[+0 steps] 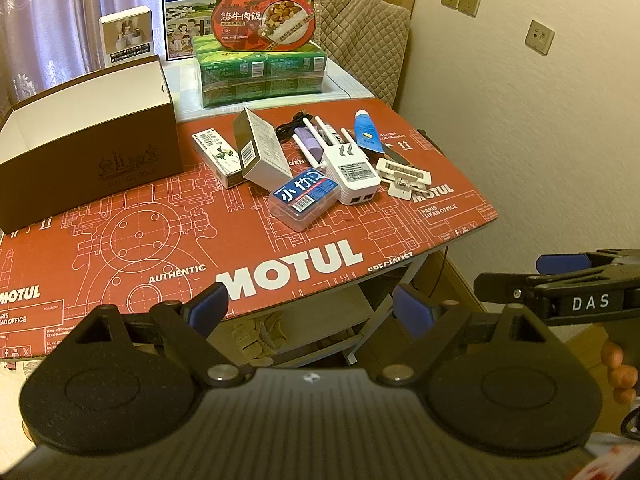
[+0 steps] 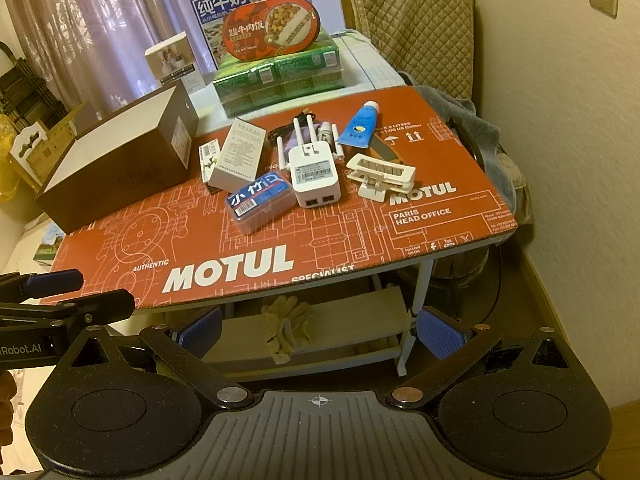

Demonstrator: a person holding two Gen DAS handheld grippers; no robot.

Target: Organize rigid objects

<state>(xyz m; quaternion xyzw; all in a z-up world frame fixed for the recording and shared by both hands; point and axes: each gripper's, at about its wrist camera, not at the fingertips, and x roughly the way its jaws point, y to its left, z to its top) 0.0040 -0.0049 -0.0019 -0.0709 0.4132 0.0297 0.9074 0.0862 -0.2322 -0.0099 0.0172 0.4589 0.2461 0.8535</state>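
Note:
A cluster of small items lies mid-table on the red MOTUL mat [image 1: 280,264]: a clear case with a blue label [image 1: 303,198] [image 2: 258,200], a white router with antennas [image 1: 352,170] [image 2: 314,174], a white carton [image 1: 260,154] [image 2: 239,152], a slim white box [image 1: 216,158], a blue tube [image 1: 367,132] [image 2: 360,124] and a white clip holder [image 1: 404,172] [image 2: 380,174]. An open brown box [image 1: 86,140] [image 2: 120,160] stands at the left. My left gripper [image 1: 310,310] and right gripper [image 2: 318,330] hover open before the table's front edge, holding nothing.
At the back stand a green pack [image 1: 262,76] with a red meal tub [image 1: 266,22] on top, a milk carton box [image 1: 202,4] and a small white box [image 1: 127,34]. A quilted chair [image 1: 364,40] is behind. Gloves [image 2: 286,328] lie on a shelf below. A wall is at the right.

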